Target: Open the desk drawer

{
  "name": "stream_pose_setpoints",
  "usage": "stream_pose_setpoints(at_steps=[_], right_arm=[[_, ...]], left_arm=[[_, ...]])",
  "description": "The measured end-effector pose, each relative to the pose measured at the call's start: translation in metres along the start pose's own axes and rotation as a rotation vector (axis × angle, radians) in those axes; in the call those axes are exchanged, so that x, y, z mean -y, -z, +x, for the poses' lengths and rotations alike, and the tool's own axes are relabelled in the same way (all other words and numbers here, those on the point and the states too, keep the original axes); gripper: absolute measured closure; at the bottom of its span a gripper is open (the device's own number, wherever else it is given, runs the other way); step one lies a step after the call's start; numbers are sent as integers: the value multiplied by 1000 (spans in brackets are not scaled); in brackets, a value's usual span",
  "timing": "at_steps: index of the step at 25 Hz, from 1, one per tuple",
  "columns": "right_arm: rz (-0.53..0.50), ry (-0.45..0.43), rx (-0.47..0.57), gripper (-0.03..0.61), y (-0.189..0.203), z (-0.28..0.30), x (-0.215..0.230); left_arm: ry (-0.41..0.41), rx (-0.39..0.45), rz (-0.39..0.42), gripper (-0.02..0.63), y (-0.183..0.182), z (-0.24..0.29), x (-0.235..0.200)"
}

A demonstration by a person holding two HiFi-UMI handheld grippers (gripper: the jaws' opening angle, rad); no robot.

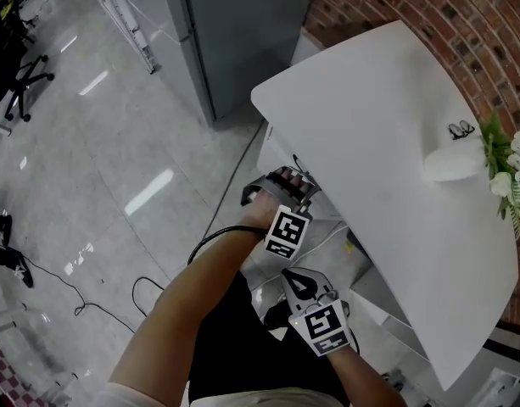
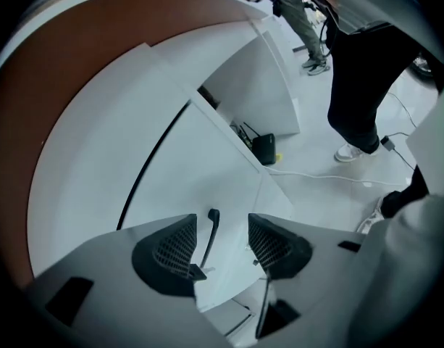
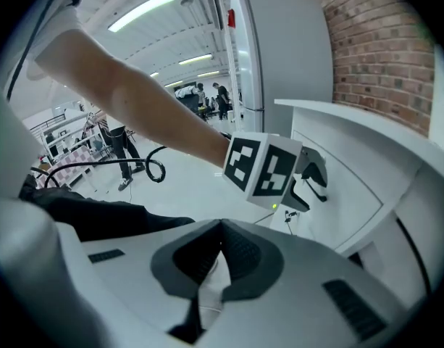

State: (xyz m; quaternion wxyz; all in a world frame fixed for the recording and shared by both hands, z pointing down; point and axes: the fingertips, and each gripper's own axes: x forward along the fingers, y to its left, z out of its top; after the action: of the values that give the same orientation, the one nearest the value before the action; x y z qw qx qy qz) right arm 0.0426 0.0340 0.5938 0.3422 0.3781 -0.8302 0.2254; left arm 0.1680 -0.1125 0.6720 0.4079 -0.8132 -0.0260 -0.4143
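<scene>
The white desk (image 1: pixel 387 134) stands at the right, against a brick wall. Its drawer front (image 2: pixel 207 158) carries a slim black handle (image 2: pixel 210 232). My left gripper (image 2: pixel 223 220) is up at this drawer front under the tabletop, open, with the handle in the gap between its pads and neither pad pressing on it. In the head view the left gripper (image 1: pixel 292 181) sits at the desk's front edge. The right gripper view shows it (image 3: pixel 313 180) from behind, against the drawer front (image 3: pixel 355 194). My right gripper (image 1: pixel 300 280) hangs lower and nearer to me, shut (image 3: pixel 222 229) on nothing.
A tall grey cabinet (image 1: pixel 234 32) stands beyond the desk's far corner. Black cables (image 1: pixel 141 295) lie on the glossy floor. White flowers (image 1: pixel 507 164) and a white rounded object (image 1: pixel 453 164) sit on the desk. A black box (image 2: pixel 264 148) lies under it. A person (image 2: pixel 359 64) stands nearby.
</scene>
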Motion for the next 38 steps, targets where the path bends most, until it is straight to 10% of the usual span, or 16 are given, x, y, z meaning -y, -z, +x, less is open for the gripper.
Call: stream_pose_setpoints(at_steps=[12,38], right_arm=[[10,-44,-13,563,2,2,-2],[79,-33,-49,563,1,13,-16]], left_arm=[[16,-191,175,408,18,8,-3],[14,-46,233,442,65,6,-19]])
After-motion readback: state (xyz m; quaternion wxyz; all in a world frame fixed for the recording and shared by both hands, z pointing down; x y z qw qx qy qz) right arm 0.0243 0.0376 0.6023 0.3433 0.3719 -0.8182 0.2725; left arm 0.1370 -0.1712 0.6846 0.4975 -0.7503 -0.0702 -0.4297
